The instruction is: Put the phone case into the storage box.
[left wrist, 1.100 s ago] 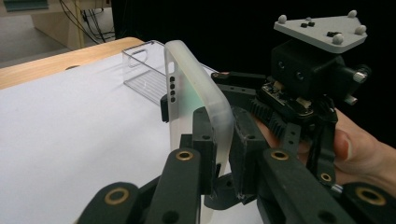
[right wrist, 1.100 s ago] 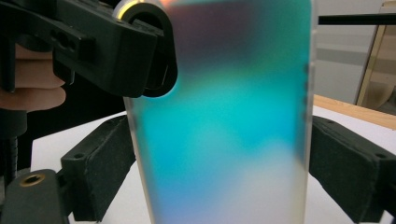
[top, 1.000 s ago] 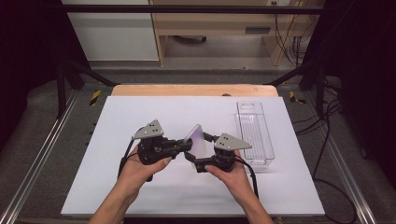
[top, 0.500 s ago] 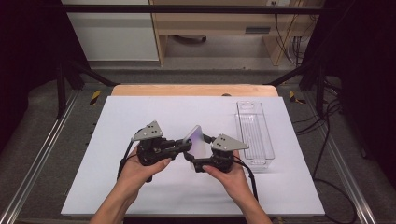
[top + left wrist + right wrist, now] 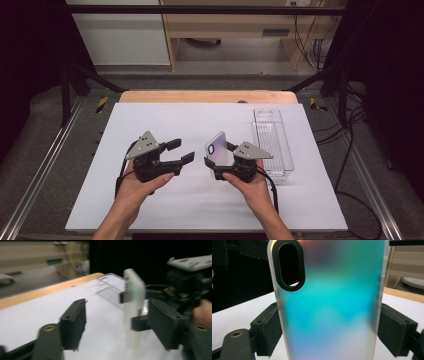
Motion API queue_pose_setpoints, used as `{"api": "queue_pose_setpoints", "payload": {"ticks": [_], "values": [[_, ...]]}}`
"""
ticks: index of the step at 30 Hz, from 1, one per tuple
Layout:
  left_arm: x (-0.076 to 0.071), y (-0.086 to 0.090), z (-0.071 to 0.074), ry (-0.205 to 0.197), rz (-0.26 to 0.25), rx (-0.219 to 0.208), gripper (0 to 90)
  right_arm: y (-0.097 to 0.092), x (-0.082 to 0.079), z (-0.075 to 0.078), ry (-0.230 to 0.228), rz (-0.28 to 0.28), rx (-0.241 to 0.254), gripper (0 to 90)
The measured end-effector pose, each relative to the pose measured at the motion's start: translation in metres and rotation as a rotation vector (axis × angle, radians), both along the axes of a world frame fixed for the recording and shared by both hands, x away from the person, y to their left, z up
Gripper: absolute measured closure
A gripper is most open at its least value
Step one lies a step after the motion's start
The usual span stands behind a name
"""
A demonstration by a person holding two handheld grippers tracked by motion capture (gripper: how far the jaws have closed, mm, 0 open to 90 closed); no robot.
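My right gripper (image 5: 216, 161) clamps the phone case (image 5: 216, 148) upright by its edges above the desk (image 5: 200, 120); my left gripper (image 5: 181, 151), jaws just opened and empty, leaves it to one hand.

No readable text, label, brand, number or sign found on any object or surface in these views.
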State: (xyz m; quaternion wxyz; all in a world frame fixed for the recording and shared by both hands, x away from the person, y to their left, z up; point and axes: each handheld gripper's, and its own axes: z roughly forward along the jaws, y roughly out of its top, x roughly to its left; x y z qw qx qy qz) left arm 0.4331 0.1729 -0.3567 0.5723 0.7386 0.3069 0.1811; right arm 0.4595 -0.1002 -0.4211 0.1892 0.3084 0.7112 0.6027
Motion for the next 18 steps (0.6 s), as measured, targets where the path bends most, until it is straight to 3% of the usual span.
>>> {"api": "queue_pose_setpoints", "payload": {"ticks": [2,3,7,8,9,12,15,18], "values": [[-0.001,0.001,-0.002,-0.004,0.014,0.008,24.9,-0.001,0.0,0.0,-0.004,-0.007,0.006,16.3],[-0.003,0.005,-0.007,-0.014,0.054,0.029,21.9,-0.002,0.0,0.0,-0.002,-0.014,0.008,16.3],[-0.005,0.011,-0.015,-0.039,0.104,0.072,14.0,-0.004,-0.001,0.001,-0.01,-0.038,0.005,16.3],[-0.005,0.015,-0.02,-0.05,0.138,0.09,13.4,-0.006,-0.001,0.002,-0.01,-0.048,0.001,16.3],[-0.005,0.015,-0.02,-0.05,0.138,0.09,12.8,-0.006,-0.001,0.002,-0.01,-0.048,0.001,16.3],[-0.005,0.023,-0.036,-0.019,0.217,0.072,10.1,-0.008,-0.001,0.002,-0.013,-0.059,0.005,16.3],[-0.005,0.027,-0.043,-0.009,0.244,0.06,7.6,-0.01,-0.002,0.004,-0.018,-0.067,0.012,16.3],[-0.005,0.039,-0.056,-0.023,0.315,0.059,5.9,-0.012,-0.002,0.006,-0.021,-0.076,0.017,16.3]]}}
